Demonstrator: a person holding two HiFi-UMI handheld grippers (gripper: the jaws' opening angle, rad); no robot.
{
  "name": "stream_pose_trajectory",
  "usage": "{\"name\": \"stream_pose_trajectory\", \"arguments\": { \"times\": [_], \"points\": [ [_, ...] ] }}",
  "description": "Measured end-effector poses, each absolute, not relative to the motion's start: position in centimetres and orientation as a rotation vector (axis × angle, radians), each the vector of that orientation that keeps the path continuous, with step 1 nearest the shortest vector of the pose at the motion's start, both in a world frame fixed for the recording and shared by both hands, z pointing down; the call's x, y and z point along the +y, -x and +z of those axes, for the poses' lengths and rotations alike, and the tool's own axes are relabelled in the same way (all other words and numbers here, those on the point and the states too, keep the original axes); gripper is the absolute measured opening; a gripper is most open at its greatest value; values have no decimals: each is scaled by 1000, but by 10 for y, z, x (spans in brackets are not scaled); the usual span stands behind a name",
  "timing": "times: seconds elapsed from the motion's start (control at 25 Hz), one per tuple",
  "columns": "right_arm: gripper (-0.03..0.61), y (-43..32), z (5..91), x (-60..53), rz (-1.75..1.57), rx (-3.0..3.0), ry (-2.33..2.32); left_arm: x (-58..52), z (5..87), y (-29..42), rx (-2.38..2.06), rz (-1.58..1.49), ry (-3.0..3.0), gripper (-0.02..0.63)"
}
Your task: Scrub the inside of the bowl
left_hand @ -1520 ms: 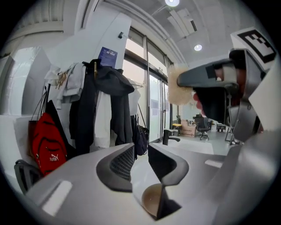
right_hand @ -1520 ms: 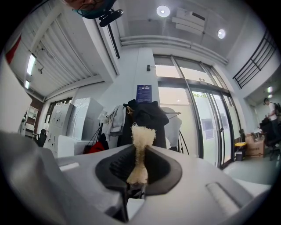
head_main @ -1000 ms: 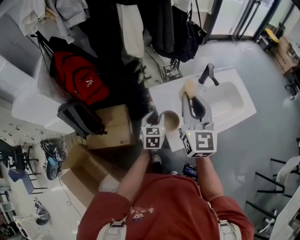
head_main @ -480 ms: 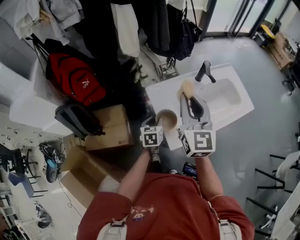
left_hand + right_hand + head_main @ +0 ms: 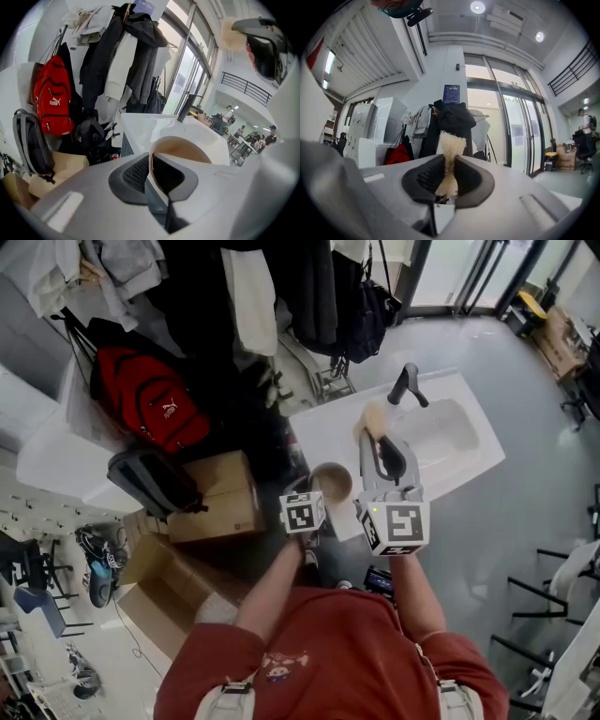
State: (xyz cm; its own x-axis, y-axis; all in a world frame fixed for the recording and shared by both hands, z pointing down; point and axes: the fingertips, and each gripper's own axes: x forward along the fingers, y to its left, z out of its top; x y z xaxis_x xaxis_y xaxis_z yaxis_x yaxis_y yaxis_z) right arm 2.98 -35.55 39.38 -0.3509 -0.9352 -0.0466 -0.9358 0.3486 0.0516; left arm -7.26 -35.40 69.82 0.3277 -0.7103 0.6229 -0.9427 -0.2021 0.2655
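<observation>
Largest, the white surface (image 5: 323, 427) with its sink (image 5: 441, 439), ahead of the person and under both arms. On the near left corner of it, the bowl (image 5: 334, 480), upright, mouth up, brown inside.

Then the left tongs (image 5: 151, 165): just now closing, and clamped on the near left part of the bowl's rim, one jaw outside the wall and one inside. Far and right parts of the rim free.

Then the right tongs (image 5: 449, 174): pressed together on a pale fibrous scrubber (image 5: 451, 145), with its tuft sticking out past the tips. Long axis about level, pointing away from the person. Hanging above the surface, to the right of the bowl and a little beyond it, not touching it.

So, for the coming move: bowl to the left of the scrubber, lower, and nearer to the person. Probably needed: to tip the tuft downward, then to bring it left and back, into the open mouth from the free side. Some risk of knocking the rim and twisting the bowl in the left grip.
</observation>
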Motion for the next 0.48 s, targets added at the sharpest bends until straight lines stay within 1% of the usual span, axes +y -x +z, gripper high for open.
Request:
{"name": "stream_pose_trajectory", "arguments": {
  "times": [0.48],
  "points": [
    [52, -34, 388, -352, 119, 2559, 1785, -361, 673, 71, -1475, 427, -2017, 28]
  ]
}}
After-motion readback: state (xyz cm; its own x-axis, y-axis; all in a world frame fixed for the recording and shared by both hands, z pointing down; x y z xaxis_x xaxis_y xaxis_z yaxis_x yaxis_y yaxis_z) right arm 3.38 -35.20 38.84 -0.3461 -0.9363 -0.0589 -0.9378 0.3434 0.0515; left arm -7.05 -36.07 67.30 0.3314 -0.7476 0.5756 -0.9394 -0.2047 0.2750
